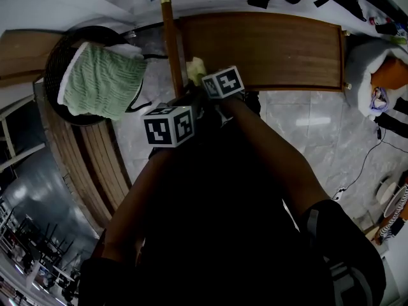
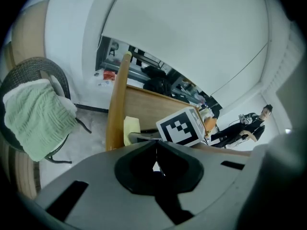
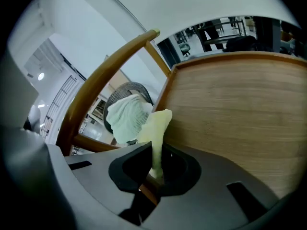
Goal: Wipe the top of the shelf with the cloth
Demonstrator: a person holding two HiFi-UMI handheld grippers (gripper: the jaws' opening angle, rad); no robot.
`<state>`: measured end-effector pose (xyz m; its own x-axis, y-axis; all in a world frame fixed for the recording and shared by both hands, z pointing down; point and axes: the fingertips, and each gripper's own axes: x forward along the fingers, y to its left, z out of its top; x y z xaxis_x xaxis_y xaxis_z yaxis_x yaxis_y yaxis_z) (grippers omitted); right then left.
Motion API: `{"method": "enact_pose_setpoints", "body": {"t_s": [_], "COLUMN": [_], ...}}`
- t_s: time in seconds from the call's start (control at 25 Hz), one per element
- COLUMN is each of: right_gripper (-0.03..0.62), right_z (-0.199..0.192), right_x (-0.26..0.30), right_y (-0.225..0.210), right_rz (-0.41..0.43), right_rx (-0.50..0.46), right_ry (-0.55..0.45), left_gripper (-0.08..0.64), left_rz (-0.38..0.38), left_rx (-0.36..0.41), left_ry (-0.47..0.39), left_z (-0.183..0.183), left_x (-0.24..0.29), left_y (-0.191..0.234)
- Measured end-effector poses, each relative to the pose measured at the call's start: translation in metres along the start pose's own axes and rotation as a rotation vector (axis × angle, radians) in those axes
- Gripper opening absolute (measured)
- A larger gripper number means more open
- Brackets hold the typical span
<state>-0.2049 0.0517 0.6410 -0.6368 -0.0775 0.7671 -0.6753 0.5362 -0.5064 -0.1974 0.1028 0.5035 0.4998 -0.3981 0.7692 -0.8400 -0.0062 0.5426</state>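
Cloth pinched in right gripper, mostly hidden in head view; left gripper closed, empty.

Cloth: pale yellow, crumpled, rising upright, pinched between the right gripper's jaws at the shelf top's left edge.
Shelf: broad brown wood-grain top, flat, low raised rim, wooden post beside its left edge.

An office-like indoor space set up as a room: marble-tiled floor, wooden shelf at top, wicker chair upper left, rows of desk chairs lower left.
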Motion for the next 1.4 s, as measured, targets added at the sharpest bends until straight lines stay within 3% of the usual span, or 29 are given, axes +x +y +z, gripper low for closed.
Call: {"method": "enact_pose_setpoints", "body": {"t_s": [0.36, 0.72, 1.04, 1.4], "right_gripper": [0.041, 0.041, 0.041, 0.041], "right_z": [0.002, -0.02, -0.036, -0.055], "right_x": [0.0, -0.06, -0.12, -0.189], "right_y": [-0.018, -0.079, -0.15, -0.235], "right_rz": [-0.078, -0.118, -0.145, -0.217], "right_rx": [-0.043, 0.01, 0.012, 0.02], "right_ry": [0.016, 0.04, 0.052, 0.05], "left_gripper": [0.012, 0.012, 0.012, 0.012], "left_rz": [0.001, 0.094, 0.079, 0.041], "left_rx": [-0.013, 0.025, 0.014, 0.044], "left_ry": [0.017, 0.067, 0.054, 0.109], "left_z": [0.0, 0.002, 0.012, 0.0], "left_x": [0.01, 0.073, 0.137, 0.205], "left_y": [-0.003, -0.025, -0.083, -0.159]}}
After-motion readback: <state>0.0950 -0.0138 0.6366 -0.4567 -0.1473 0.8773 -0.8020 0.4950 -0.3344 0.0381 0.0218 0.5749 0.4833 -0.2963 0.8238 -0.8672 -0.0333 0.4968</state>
